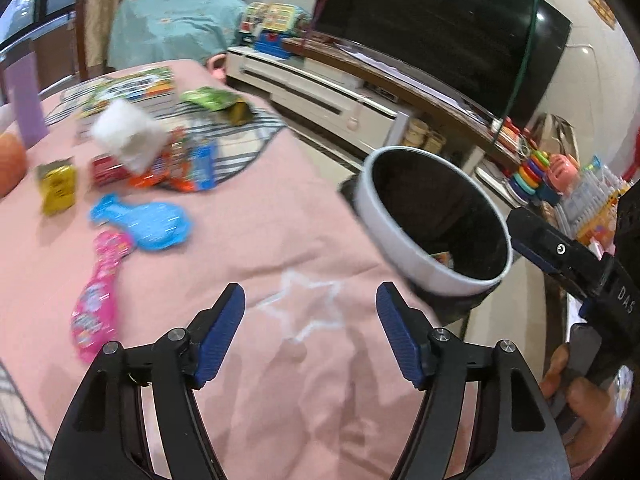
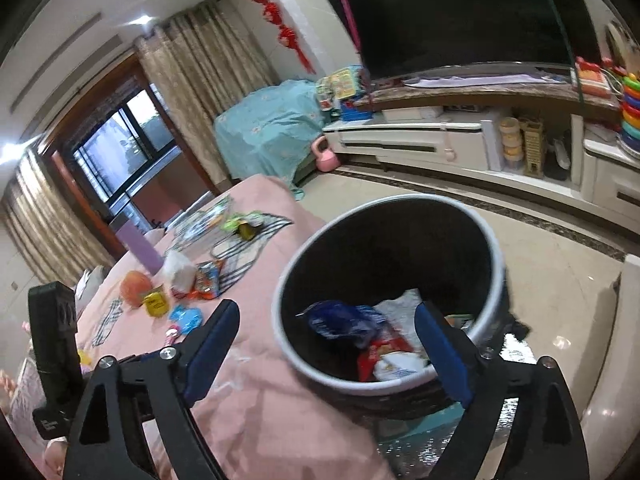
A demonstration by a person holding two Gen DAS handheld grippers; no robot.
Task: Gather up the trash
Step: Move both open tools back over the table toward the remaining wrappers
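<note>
Pointing down at the pink tablecloth (image 1: 280,240), my left gripper (image 1: 311,296) is open with nothing between its fingers. Trash lies farther up the cloth: a white tissue wad (image 1: 128,140), a yellow wrapper (image 1: 58,188), a blue wrapper (image 1: 144,220), a pink wrapper (image 1: 100,296), red and orange packets (image 1: 172,168) and a green packet (image 1: 212,100). A white-rimmed bin (image 1: 400,240) stands at the table's right edge. My right gripper (image 2: 326,312) is open over the bin (image 2: 400,387); a blue wrapper (image 2: 344,322) and red and white packets (image 2: 384,356) lie inside.
An orange fruit (image 2: 134,286) and a purple box (image 1: 26,100) sit at the cloth's far side. Beyond the bin is tiled floor (image 2: 560,280), a white TV cabinet (image 2: 420,140) with a dark TV (image 2: 460,12), toys (image 1: 532,176) and a pink kettlebell (image 2: 326,158).
</note>
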